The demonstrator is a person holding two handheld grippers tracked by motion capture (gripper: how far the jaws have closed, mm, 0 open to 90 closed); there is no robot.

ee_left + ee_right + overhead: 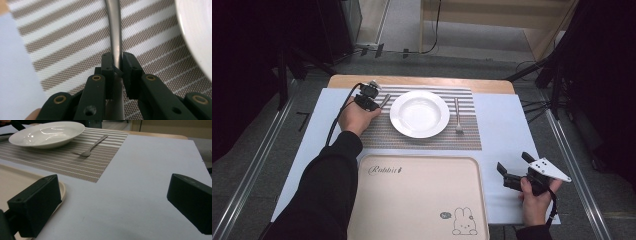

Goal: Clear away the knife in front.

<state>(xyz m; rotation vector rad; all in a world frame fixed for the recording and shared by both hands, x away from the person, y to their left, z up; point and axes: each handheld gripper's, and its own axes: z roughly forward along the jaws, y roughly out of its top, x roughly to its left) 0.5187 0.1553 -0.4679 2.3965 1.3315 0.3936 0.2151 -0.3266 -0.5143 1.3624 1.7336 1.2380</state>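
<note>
Pinching a slim silver metal utensil handle (pixel 115 32), the left gripper (pixel 117 66) rests beside the white round plate (pixel 420 114); the right gripper (pixel 112 202) gapes wide, holding nothing.

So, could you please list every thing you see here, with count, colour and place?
plate: 1, white, middle of the placemat
placemat: 1, brown and white stripes, far half of the table
fork: 1, silver, on the placemat right of the plate
metal handle: 1, silver, left of the plate, clamped in the left tool
tray: 1, cream, rabbit drawing, near edge
table cover: 1, pale blue, under all
left tool: 1, black, shut on the metal handle
right tool: 1, black, open, above the cover right of the tray
</note>
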